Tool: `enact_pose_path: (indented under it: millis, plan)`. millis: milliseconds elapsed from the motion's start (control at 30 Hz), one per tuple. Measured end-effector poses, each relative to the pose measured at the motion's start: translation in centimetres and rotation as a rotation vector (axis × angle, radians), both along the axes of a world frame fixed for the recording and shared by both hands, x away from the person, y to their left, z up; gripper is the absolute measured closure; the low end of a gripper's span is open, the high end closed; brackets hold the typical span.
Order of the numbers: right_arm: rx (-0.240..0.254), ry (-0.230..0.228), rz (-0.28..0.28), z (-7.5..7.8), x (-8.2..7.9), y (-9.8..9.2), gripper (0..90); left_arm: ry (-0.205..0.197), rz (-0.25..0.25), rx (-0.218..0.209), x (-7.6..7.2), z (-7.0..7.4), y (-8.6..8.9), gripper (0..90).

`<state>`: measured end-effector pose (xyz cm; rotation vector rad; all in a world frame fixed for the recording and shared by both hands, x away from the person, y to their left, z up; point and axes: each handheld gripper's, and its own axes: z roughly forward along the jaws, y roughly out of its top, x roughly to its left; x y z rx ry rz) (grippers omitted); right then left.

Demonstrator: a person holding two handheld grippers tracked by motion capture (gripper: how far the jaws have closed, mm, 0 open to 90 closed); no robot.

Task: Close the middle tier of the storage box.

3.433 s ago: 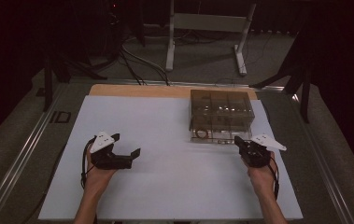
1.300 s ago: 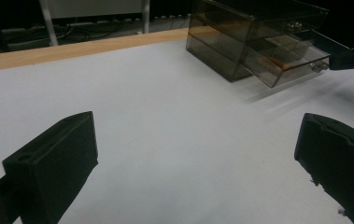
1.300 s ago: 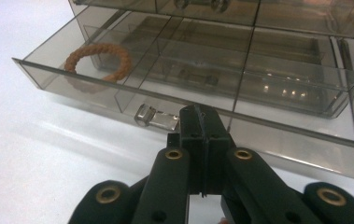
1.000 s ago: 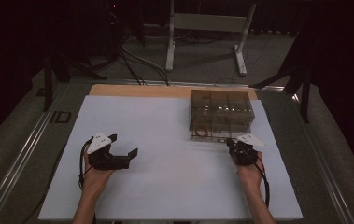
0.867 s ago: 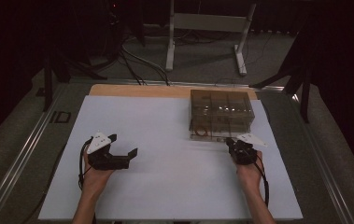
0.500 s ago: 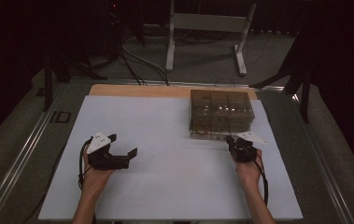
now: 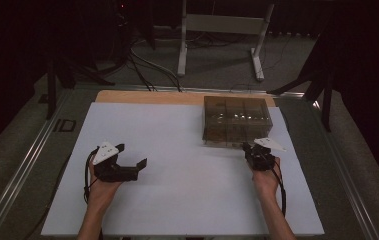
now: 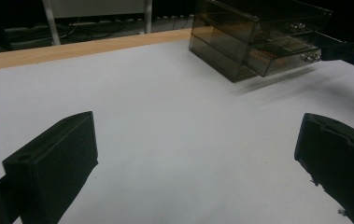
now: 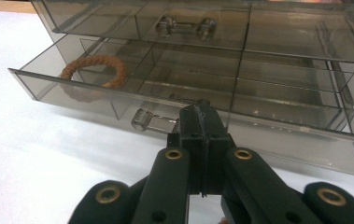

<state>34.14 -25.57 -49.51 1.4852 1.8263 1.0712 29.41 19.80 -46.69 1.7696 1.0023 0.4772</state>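
Note:
A smoky clear drawer box (image 7: 234, 117) stands at the right back of the white mat (image 7: 177, 150). Its lower drawer (image 9: 62, 84) is pulled partway out and holds a brown braided ring (image 9: 95, 70) in its left compartment. My right gripper (image 9: 201, 116) is shut, pads together, with its tips at the right end of that drawer's clear handle (image 9: 149, 121); I cannot tell whether it touches. In the high view the right gripper (image 7: 248, 147) sits at the box's front right corner. My left gripper (image 7: 132, 156) rests open on the mat at the left, and nothing lies between its jaws (image 8: 198, 154).
The upper drawer with its own clear handle (image 9: 186, 25) is shut. A wooden strip (image 7: 147, 96) borders the mat's far edge. Metal rails (image 7: 22, 165) run along both sides of the table. A stand (image 7: 222, 30) and cables lie on the floor beyond.
The right hand has moved left and forward from beside the box to the front of the lower drawer. The left hand has kept still.

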Motion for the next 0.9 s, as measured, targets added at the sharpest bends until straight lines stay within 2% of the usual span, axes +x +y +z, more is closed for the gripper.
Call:
enact_pose_path:
  millis: [100, 900]
  plan:
    - [0.009, -0.003, -0.004, 0.1, 0.2, -0.1, 90.0, 0.0, 0.001, -0.002, 0.0, 0.0, 0.0, 0.9]
    - [-0.012, 0.01, -0.026, 0.1, 1.5, -0.3, 90.0, -0.001, 0.002, -0.001, 0.0, -0.1, 0.1, 0.9]
